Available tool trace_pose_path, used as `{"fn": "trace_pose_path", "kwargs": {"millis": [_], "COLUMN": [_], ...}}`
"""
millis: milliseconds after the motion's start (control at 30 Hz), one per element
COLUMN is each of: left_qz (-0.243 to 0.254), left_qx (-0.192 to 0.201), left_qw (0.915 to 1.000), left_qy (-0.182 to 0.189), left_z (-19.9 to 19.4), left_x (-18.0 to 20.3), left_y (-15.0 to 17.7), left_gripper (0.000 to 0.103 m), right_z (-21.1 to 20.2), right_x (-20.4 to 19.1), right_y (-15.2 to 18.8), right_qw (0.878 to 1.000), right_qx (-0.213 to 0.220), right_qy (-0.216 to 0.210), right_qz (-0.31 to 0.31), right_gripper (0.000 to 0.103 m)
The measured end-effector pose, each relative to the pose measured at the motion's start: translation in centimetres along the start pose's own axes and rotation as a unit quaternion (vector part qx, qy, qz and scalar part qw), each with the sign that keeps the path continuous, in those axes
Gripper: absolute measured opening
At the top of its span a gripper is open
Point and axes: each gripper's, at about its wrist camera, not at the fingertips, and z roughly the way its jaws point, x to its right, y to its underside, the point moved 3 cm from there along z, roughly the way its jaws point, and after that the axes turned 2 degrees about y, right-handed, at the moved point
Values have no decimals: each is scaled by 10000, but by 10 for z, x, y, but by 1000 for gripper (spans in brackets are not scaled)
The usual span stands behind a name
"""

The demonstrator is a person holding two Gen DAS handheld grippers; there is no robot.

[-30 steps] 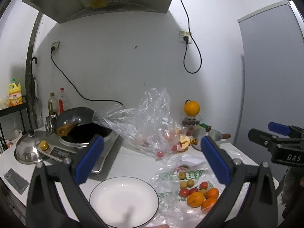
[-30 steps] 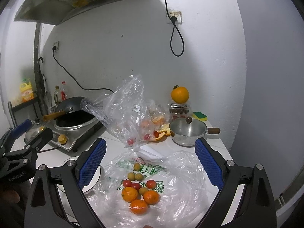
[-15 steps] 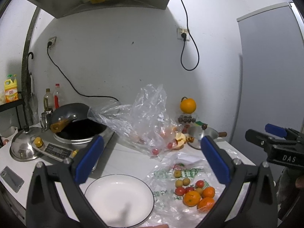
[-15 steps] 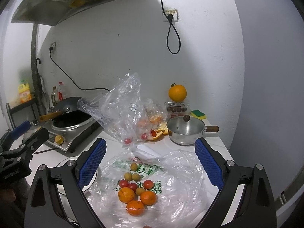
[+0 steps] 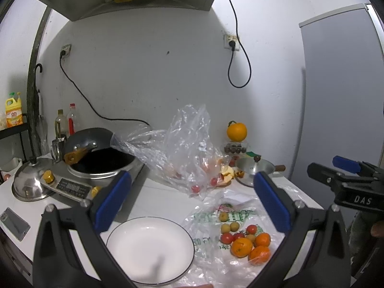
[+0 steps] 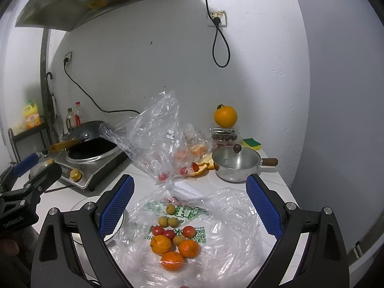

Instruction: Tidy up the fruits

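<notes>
We hold both grippers above the white bench [image 5: 153, 192], and nothing sits between either pair of jaws. The left gripper [image 5: 192, 201] has its jaws spread wide apart, and so does the right gripper [image 6: 189, 204].

In the left wrist view, an empty white plate [image 5: 148, 247] lies at 6 o'clock, just beside a flattened printed plastic bag [image 5: 216, 218] at 5 o'clock. On that bag the fruit is gathered in a loose cluster: three tangerines [image 5: 241, 247], several cherry tomatoes [image 5: 226, 238] and a few small yellowish round fruits [image 5: 223, 216]. In the right wrist view the same cluster sits at 6 o'clock, between the blue pads, with the tangerines [image 6: 160, 244] nearest us, the cherry tomatoes [image 6: 157, 230] behind them and the yellowish fruits [image 6: 170, 209] farthest out.

Behind the cluster, toward 12 o'clock, a crumpled clear plastic bag [image 6: 156, 139] stands up off the bench with a few more cherry tomatoes inside. At 1 o'clock from it a steel saucepan [image 6: 236, 165] with a lid and wooden handle rests on the bench, with orange peel [image 6: 204, 165] just beside it. A large orange [image 6: 225, 117] perches on a clear box [image 6: 224, 134] against the wall, near a yellow-green sponge [image 6: 251, 143]. At 10 o'clock a black wok [image 6: 91, 144] sits on an induction cooker [image 6: 81, 168], and in the left wrist view a steel lid [image 5: 31, 184] and a phone [image 5: 15, 220] lie at 9 o'clock.
</notes>
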Motion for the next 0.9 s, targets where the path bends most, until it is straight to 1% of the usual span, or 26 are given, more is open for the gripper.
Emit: {"fn": "trace_pose_path", "kwargs": {"millis": [533, 900], "left_qz": [-19, 29], "left_qx": [2, -78], "left_qw": [10000, 10000], "left_qy": [29, 12], "left_z": [-4, 1], "left_x": [-1, 9], "left_y": [0, 1], "left_gripper": [103, 103], "right_z": [-1, 2], "right_x": [-1, 4], "right_y": [0, 8], "right_qw": [10000, 10000], "right_qx": [-3, -44], "right_qy": [4, -25], "right_qz": [-2, 55], "right_gripper": [96, 96]}}
